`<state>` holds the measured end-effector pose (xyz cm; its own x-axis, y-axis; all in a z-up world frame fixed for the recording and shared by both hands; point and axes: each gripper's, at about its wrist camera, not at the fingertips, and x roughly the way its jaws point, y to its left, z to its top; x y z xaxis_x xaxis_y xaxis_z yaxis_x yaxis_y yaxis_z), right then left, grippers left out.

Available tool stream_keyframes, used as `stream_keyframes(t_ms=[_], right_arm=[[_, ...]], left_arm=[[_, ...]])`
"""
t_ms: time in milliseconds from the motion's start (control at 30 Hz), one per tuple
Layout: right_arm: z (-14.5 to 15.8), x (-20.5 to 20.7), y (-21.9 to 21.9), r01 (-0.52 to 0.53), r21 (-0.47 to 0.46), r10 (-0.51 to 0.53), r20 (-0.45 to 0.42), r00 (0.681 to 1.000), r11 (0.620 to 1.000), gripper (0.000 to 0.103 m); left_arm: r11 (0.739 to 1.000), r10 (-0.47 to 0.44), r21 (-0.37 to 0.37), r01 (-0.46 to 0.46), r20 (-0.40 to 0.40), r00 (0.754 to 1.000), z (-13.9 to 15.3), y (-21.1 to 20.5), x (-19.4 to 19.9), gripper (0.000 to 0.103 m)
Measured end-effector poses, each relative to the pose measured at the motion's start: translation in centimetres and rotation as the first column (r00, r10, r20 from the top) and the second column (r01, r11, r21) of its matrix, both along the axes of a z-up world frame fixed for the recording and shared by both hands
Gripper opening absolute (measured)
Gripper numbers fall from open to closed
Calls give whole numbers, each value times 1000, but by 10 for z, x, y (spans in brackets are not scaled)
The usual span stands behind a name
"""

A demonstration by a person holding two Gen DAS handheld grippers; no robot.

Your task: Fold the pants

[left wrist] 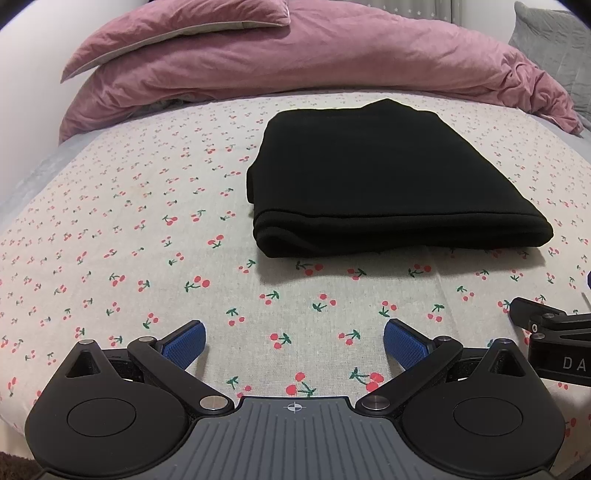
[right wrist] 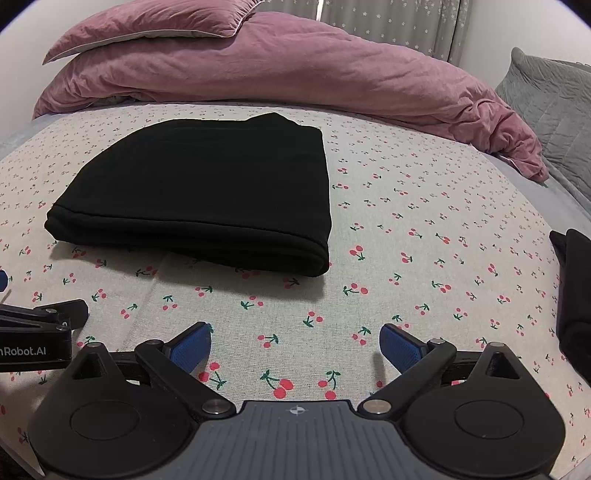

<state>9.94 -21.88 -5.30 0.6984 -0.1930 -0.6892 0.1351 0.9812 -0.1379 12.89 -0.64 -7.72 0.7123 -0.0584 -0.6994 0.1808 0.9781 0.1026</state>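
Observation:
Black pants lie folded in a thick rectangular stack on the cherry-print sheet, the rounded fold edge facing me. In the right wrist view the same pants sit left of centre. My left gripper hovers open over the sheet, well short of the stack, blue pads apart and nothing between them. My right gripper is likewise open and empty, a little below and right of the stack. Each gripper's black body shows at the edge of the other's view.
A pink duvet and pink pillow are bunched along the far side of the bed. A grey quilted cushion lies at the far right. Another dark cloth sits at the right edge of the bed.

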Motion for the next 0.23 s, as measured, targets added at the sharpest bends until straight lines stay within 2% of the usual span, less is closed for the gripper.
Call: stream_keyframes(t_ms=[233], right_arm=[[0,0,1,-1,-10,1,1,1000,1000,99]], left_arm=[[1000,-1,-6,0,-6,1000,-1,0,1,103]])
